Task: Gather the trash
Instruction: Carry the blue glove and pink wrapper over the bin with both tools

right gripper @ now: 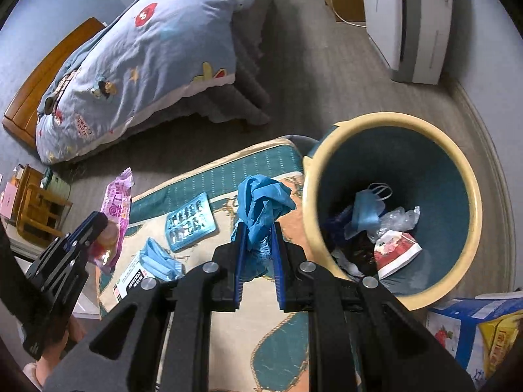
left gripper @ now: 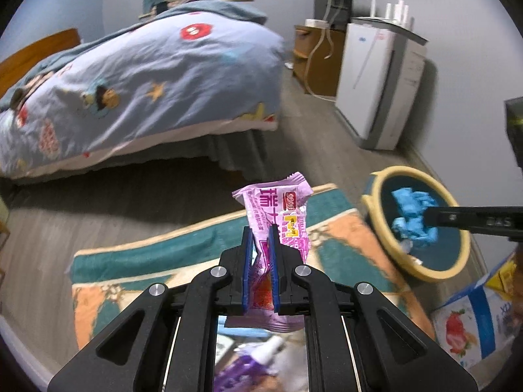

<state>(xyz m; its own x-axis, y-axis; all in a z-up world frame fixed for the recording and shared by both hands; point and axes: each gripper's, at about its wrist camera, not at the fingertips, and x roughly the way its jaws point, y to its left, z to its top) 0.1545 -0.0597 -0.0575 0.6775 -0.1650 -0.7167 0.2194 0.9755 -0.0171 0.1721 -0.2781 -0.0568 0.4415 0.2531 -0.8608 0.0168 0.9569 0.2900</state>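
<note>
The left gripper (left gripper: 261,232) pinches a crinkly pink plastic snack wrapper (left gripper: 278,205). The right gripper (right gripper: 258,228) squeezes a crumpled blue rubber glove (right gripper: 261,196) beside the round yellow-rimmed bin (right gripper: 474,189), which holds a blue mask (right gripper: 364,212) and wrappers.

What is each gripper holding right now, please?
Left gripper: closed on a pink snack wrapper.
Right gripper: closed on a crumpled blue glove.

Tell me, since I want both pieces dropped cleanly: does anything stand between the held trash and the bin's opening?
Nothing visible does. The right gripper is shut on the blue glove beside the trash bin, whose mouth is open. The left gripper, shut on the pink snack wrapper, has only open air over the rug towards it.
</note>
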